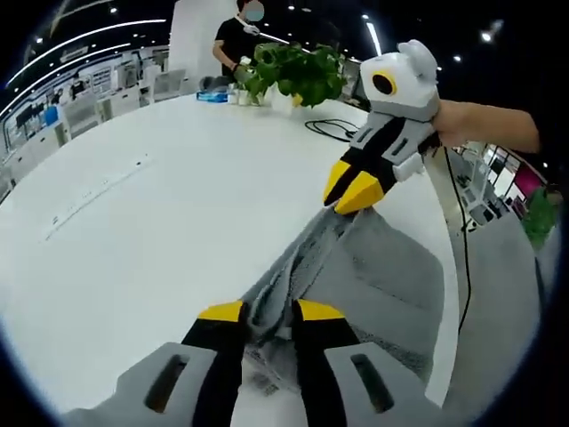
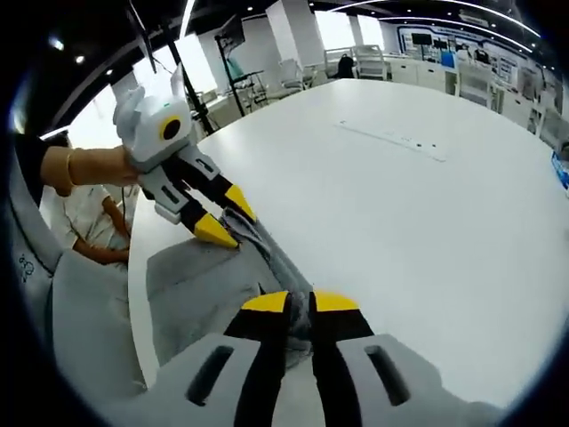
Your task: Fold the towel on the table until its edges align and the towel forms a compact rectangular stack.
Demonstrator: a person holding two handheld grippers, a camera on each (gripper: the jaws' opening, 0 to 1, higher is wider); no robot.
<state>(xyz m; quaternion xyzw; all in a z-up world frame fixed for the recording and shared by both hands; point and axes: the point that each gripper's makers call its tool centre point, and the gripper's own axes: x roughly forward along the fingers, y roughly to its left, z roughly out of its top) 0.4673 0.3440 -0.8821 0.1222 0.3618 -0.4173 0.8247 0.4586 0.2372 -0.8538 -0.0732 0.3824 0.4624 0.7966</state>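
Left gripper view: my left gripper (image 1: 271, 310) pinches a bunched edge of the grey towel (image 1: 382, 276), which lies at the white table's (image 1: 160, 231) near edge. My right gripper (image 1: 353, 189) clamps the far end.

Right gripper view: right gripper (image 2: 299, 302) grips towel (image 2: 191, 285); left gripper (image 2: 228, 216) apparently closed on it.

Each gripper carries 2 black jaws tipped in yellow on a pale grey body with slotted openings: the left gripper (image 1: 271, 311) and the right gripper (image 2: 300, 302). Seen from across, each has a white rounded head with a yellow-ringed black disc.
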